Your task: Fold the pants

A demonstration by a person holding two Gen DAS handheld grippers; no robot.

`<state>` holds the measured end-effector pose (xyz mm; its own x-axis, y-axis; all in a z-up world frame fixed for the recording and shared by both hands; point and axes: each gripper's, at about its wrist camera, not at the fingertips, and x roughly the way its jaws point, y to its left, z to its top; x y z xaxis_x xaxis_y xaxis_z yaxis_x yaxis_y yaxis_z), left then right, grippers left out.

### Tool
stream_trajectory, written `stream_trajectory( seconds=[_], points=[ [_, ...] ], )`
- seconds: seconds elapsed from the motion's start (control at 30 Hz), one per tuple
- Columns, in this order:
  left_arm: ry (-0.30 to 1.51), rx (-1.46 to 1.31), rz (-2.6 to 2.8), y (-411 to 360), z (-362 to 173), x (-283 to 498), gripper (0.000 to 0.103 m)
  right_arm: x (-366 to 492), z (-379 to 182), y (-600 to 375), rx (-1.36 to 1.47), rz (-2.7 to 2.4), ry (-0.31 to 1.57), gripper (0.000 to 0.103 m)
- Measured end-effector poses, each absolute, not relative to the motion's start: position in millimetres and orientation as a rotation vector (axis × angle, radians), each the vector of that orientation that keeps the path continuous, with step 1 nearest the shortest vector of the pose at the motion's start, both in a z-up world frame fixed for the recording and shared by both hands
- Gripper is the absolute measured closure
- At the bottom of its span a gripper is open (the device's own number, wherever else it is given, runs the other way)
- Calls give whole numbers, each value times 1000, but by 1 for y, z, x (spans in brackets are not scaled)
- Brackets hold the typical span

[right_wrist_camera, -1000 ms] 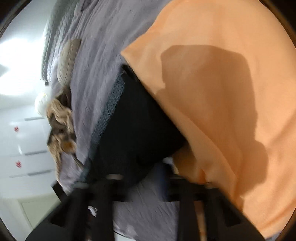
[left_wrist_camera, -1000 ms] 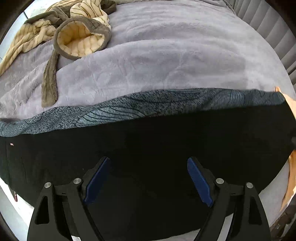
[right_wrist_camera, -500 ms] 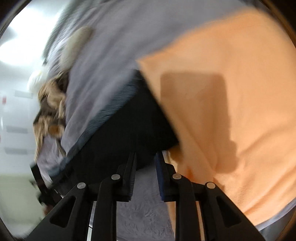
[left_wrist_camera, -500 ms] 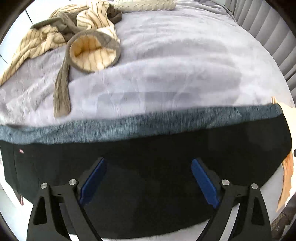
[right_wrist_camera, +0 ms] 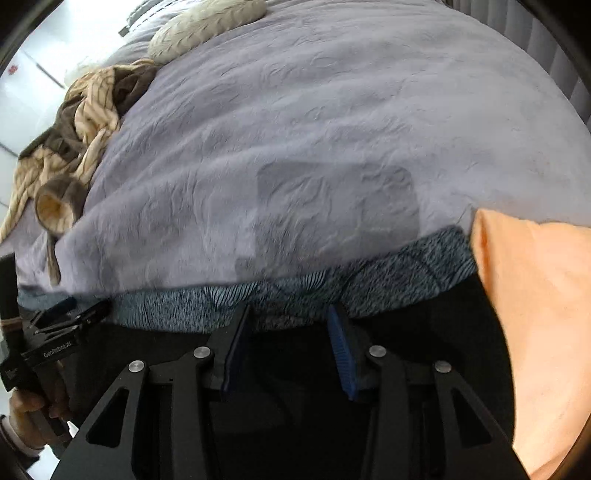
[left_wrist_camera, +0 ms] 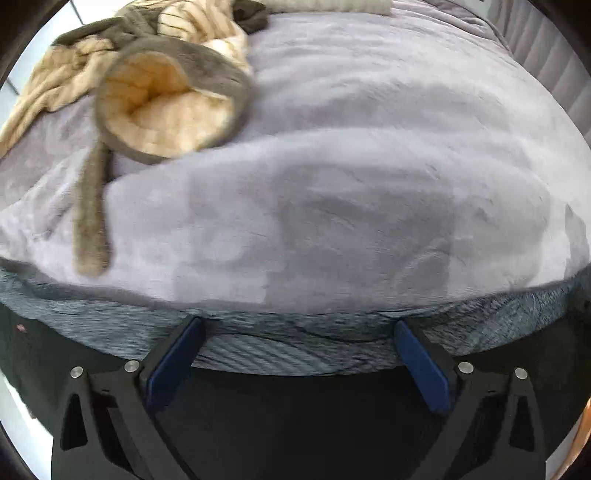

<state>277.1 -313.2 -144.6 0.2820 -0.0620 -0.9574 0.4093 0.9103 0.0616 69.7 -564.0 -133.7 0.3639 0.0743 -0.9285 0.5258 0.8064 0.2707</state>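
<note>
The black pants with a grey patterned band lie flat across the near edge of the grey bed. My left gripper is open, its blue pads wide apart over the band. In the right wrist view the pants and band also show. My right gripper is open with a narrower gap, its fingertips at the band's near edge. The left gripper shows at the far left of that view, held by a hand.
A grey plush blanket covers the bed. A beige and brown striped robe lies heaped at the far left, also in the right view. An orange cloth lies at the right of the pants. A knit pillow sits at the back.
Both grippers have moved forward over the pants toward the patterned band. The right gripper has swung round from the orange cloth to face the bed and opened from nearly shut.
</note>
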Motion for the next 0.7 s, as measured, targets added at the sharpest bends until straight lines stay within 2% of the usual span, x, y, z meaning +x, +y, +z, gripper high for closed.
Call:
stream_trajectory(
  seconds=[0.23,0.43,0.5,0.57,0.7],
  points=[
    [1242,349,-314,-253,-112,249,0,-3,-106,-562,825,-234,1116,51],
    [1356,346,-253,-196,-115,195,0,-72,-109,-527,974,-193,1131,51],
    [1386,351,-243,-183,-114,177,0,-90,-111,-517,1017,-180,1134,49],
    [1404,346,-240,-170,-112,162,0,-90,-115,-502,1043,-154,1145,43],
    [1398,353,-235,-142,-105,144,0,-81,-115,-470,1037,-90,1179,43]
  ],
)
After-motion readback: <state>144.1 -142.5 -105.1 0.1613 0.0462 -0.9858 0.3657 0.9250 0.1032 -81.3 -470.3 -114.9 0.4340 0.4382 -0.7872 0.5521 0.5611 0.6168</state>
